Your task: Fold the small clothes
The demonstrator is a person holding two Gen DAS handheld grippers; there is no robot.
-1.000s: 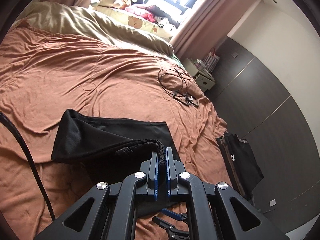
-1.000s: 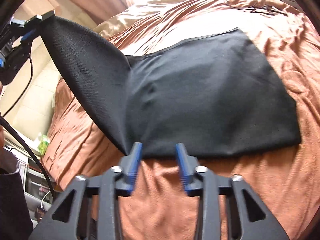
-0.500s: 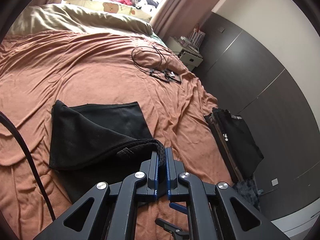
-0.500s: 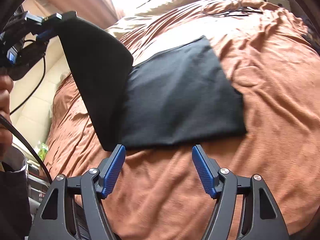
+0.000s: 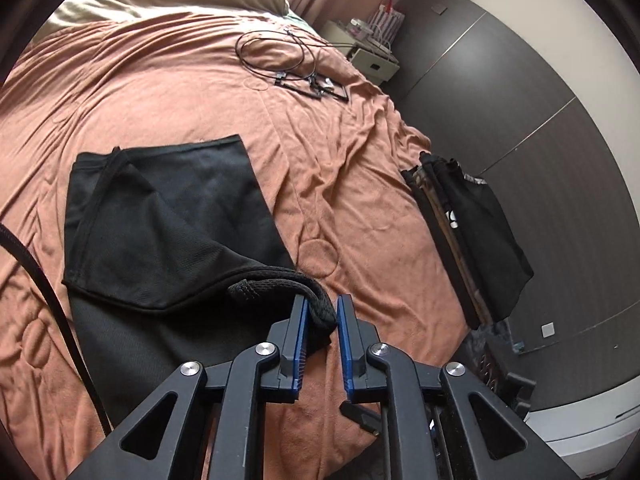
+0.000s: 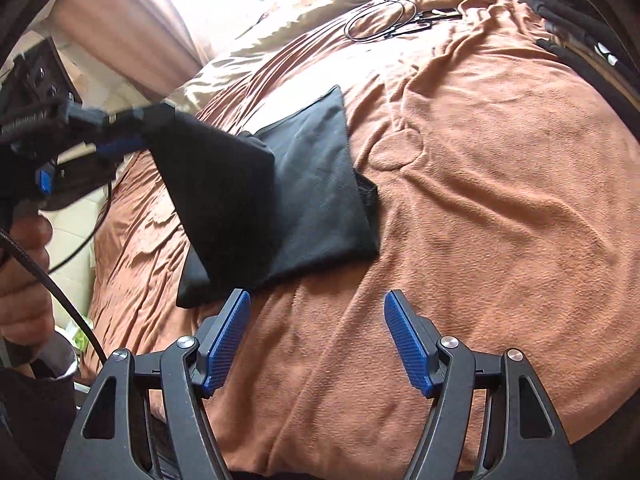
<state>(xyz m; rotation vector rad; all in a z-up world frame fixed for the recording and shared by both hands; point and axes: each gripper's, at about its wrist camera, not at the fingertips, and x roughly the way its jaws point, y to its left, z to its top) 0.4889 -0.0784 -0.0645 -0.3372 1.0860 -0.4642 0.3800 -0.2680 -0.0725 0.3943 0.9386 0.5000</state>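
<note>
Loosely, left tool (image 5: 322, 314) cradles black garment (image 5: 168, 216) hem (parted)

Left claw (image 6: 120, 136) is motion-blurred; dark clothes (image 5: 476, 232) too bunched to identify

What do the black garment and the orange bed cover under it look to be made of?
Black garment: seemingly a thin synthetic sports knit, matte; a fine mesh texture shows, with a bound seam edge by the left hand-held gripper.
Orange bed cover: likely soft fleece or brushed plush; its nap looks fuzzy and it creases in soft folds. Exact fibre cannot be told for either.
</note>
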